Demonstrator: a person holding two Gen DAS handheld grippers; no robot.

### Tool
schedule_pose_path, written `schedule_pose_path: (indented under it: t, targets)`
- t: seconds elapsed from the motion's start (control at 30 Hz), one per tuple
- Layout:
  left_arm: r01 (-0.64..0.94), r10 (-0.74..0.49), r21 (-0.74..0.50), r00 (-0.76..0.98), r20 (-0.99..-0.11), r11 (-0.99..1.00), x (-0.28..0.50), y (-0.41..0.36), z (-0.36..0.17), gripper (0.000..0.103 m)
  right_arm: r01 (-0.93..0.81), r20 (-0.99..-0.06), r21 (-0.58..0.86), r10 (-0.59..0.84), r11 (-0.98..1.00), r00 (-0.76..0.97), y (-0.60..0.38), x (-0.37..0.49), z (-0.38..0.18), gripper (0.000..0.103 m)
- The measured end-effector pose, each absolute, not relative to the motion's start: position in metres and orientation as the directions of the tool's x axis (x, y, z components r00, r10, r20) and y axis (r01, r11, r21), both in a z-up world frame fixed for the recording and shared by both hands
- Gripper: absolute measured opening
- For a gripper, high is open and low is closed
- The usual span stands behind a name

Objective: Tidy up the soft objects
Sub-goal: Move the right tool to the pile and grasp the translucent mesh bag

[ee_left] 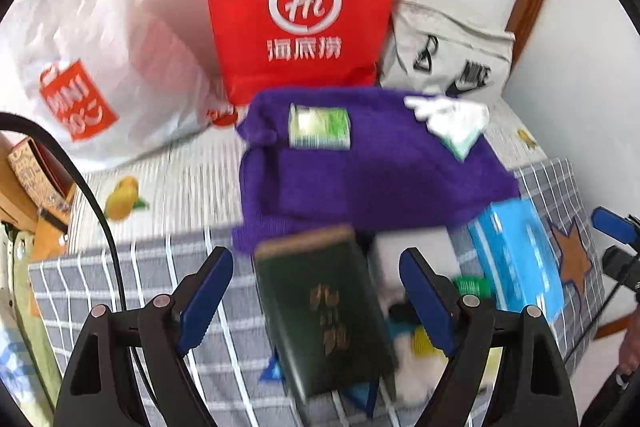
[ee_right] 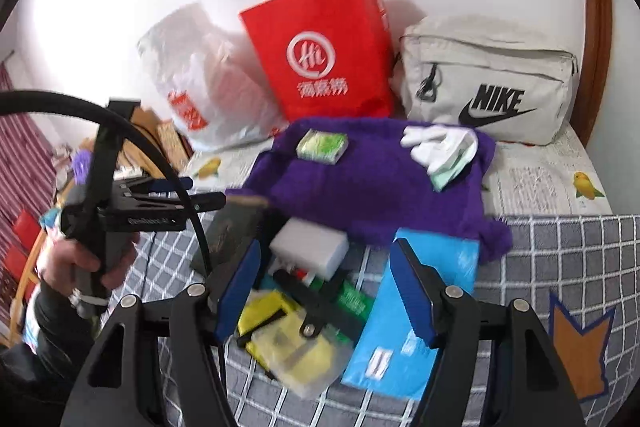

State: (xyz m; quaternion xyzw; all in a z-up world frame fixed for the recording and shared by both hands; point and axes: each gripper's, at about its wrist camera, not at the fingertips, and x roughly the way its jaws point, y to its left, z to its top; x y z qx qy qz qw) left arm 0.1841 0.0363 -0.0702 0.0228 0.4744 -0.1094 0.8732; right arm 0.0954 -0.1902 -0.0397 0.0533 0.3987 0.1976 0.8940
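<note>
A purple knitted garment [ee_left: 360,179] lies crumpled on the bed; it also shows in the right wrist view [ee_right: 372,179]. A green tissue pack [ee_left: 319,127] and white-and-mint socks [ee_left: 452,121] rest on it. My left gripper [ee_left: 316,291] is open, its blue fingers either side of a dark green book [ee_left: 324,311] without touching it. My right gripper [ee_right: 324,287] is open above a yellow packet [ee_right: 288,339], a black clip [ee_right: 316,303] and a blue packet [ee_right: 412,311]. A white box [ee_right: 310,249] lies just ahead. The left gripper [ee_right: 200,201] shows in the right view.
A red paper bag [ee_left: 300,7], a white plastic bag [ee_left: 92,67] and a grey Nike bag [ee_right: 488,83] stand against the wall. A grey checked blanket [ee_right: 568,259] covers the near bed. A wooden chair with boxes [ee_left: 28,179] sits at the left.
</note>
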Motion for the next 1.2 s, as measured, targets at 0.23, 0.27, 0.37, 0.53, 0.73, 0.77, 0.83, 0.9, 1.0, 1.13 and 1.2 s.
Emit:
schedule_pose_path:
  t: [0.23, 0.27, 0.37, 0.53, 0.73, 0.77, 0.83, 0.9, 1.0, 1.13, 1.2]
  targets:
    - [0.205, -0.165, -0.064, 0.525, -0.835, 0.977, 0.141, 0.047, -0.075, 0.085, -0.392, -0.754, 0.153, 0.364, 0.907, 0.547, -0.150, 0.064, -0.079, 0.072]
    - [0.197, -0.159, -0.063, 0.525, -0.836, 0.978, 0.135, 0.050, -0.077, 0.085, -0.409, -0.761, 0.137, 0.360, 0.902, 0.540, -0.144, 0.061, -0.084, 0.072]
    - [0.177, -0.159, -0.075, 0.525, -0.836, 0.981, 0.121, 0.058, -0.084, 0.085, -0.457, -0.779, 0.113, 0.364, 0.882, 0.511, -0.126, 0.051, -0.101, 0.072]
    - [0.136, -0.164, -0.111, 0.493, -0.854, 0.984, 0.107, 0.074, -0.101, 0.085, -0.503, -0.821, 0.057, 0.327, 0.863, 0.468, -0.104, 0.044, -0.127, 0.072]
    - [0.094, -0.177, -0.150, 0.470, -0.865, 0.984, 0.094, 0.091, -0.112, 0.085, -0.523, -0.852, -0.090, 0.207, 0.847, 0.481, -0.089, 0.047, -0.157, 0.052]
    - [0.088, -0.178, -0.154, 0.469, -0.865, 0.984, 0.092, 0.093, -0.112, 0.085, -0.522, -0.856, -0.118, 0.180, 0.845, 0.485, -0.089, 0.048, -0.161, 0.044]
    - [0.082, -0.173, -0.153, 0.465, -0.868, 0.985, 0.090, 0.095, -0.113, 0.085, -0.539, -0.850, -0.135, 0.183, 0.831, 0.494, -0.089, 0.045, -0.163, 0.030]
    - [0.079, -0.171, -0.152, 0.465, -0.869, 0.985, 0.087, 0.096, -0.114, 0.085, -0.541, -0.838, -0.117, 0.209, 0.833, 0.504, -0.092, 0.041, -0.153, 0.021]
    - [0.072, -0.179, -0.164, 0.468, -0.866, 0.984, 0.084, 0.099, -0.114, 0.085, -0.528, -0.831, -0.035, 0.269, 0.849, 0.487, -0.102, 0.038, -0.133, 0.014]
    - [0.058, -0.187, -0.181, 0.466, -0.865, 0.982, 0.082, 0.105, -0.113, 0.085, -0.533, -0.797, 0.168, 0.433, 0.829, 0.421, -0.110, 0.030, -0.108, 0.014]
    - [0.056, -0.189, -0.184, 0.468, -0.863, 0.981, 0.082, 0.107, -0.111, 0.085, -0.545, -0.794, 0.199, 0.460, 0.814, 0.397, -0.104, 0.025, -0.109, 0.014]
